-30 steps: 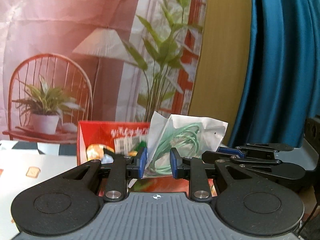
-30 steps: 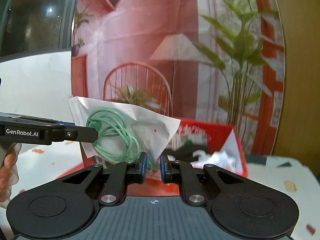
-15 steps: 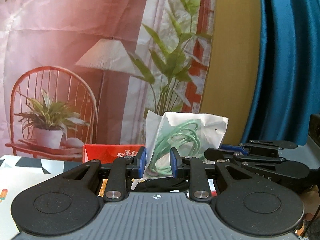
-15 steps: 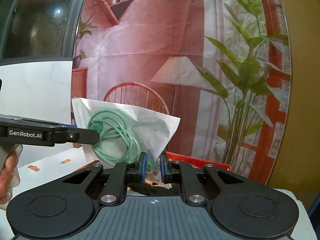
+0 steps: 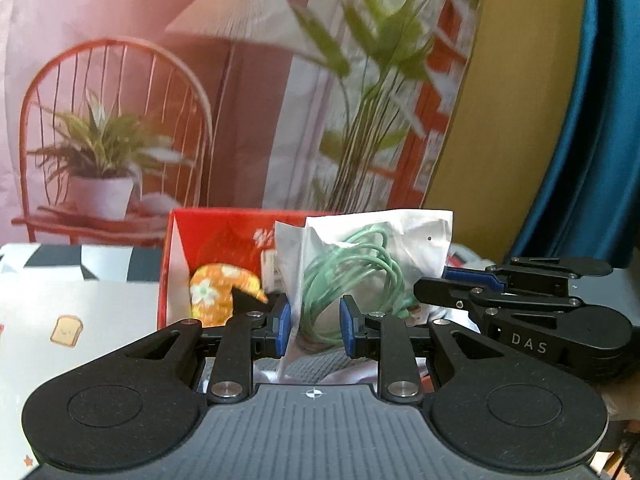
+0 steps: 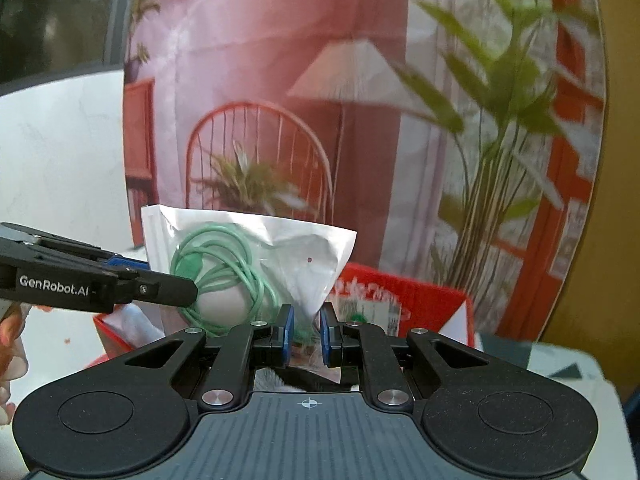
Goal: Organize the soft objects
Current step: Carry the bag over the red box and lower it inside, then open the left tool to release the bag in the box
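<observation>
A clear plastic bag with a coiled green cable hangs over a red cardboard box. My left gripper is shut on the bag's lower edge, blue pads pressing its sides. My right gripper is shut on another corner of the same bag. Each gripper shows in the other's view: the right one at the bag's right side, the left one at its left. Inside the box lies an orange flowered soft item, with dark and grey fabric below the bag.
A printed backdrop with a chair, lamp and plants hangs behind the box. A blue curtain is at the right. The table has a patterned white cloth. A person's fingers show at the far left.
Both grippers have moved across with the bag still held. The view tipped up half a second ago and has come down, so the red box's inside shows below the bag again.
</observation>
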The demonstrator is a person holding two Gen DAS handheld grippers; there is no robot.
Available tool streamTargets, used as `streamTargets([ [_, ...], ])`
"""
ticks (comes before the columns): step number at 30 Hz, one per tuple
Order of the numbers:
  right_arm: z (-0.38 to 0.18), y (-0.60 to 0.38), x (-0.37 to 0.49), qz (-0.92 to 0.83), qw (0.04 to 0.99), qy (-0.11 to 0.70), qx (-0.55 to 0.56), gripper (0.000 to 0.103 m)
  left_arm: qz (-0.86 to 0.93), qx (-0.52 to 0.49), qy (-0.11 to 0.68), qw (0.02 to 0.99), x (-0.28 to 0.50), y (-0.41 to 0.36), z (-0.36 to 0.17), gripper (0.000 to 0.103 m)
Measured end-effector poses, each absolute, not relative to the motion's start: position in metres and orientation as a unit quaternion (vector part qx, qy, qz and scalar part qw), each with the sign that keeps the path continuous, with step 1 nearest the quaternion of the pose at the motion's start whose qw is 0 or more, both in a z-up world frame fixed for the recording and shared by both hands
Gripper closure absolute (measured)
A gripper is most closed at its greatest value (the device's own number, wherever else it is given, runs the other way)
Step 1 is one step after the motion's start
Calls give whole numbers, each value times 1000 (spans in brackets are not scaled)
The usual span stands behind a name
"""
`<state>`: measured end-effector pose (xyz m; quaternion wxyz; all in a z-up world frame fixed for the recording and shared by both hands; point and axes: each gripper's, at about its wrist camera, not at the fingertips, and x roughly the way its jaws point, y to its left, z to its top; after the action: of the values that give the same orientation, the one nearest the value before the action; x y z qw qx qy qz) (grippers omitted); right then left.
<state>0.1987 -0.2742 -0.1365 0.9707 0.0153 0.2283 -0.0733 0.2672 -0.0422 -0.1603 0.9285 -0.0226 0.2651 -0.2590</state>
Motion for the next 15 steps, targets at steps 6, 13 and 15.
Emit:
streamTargets([
  [6, -159, -285, 218, -71, 955, 284, 46, 90, -253, -16, 309, 917, 287, -46, -179, 75],
  [13, -176, -285, 236, -84, 939, 331, 48, 90, -236, 16, 346, 908, 304, -58, -196, 75],
  [15, -179, -285, 240, -88, 936, 337, 52, 90, -234, 11, 351, 907, 308, -58, -198, 75],
])
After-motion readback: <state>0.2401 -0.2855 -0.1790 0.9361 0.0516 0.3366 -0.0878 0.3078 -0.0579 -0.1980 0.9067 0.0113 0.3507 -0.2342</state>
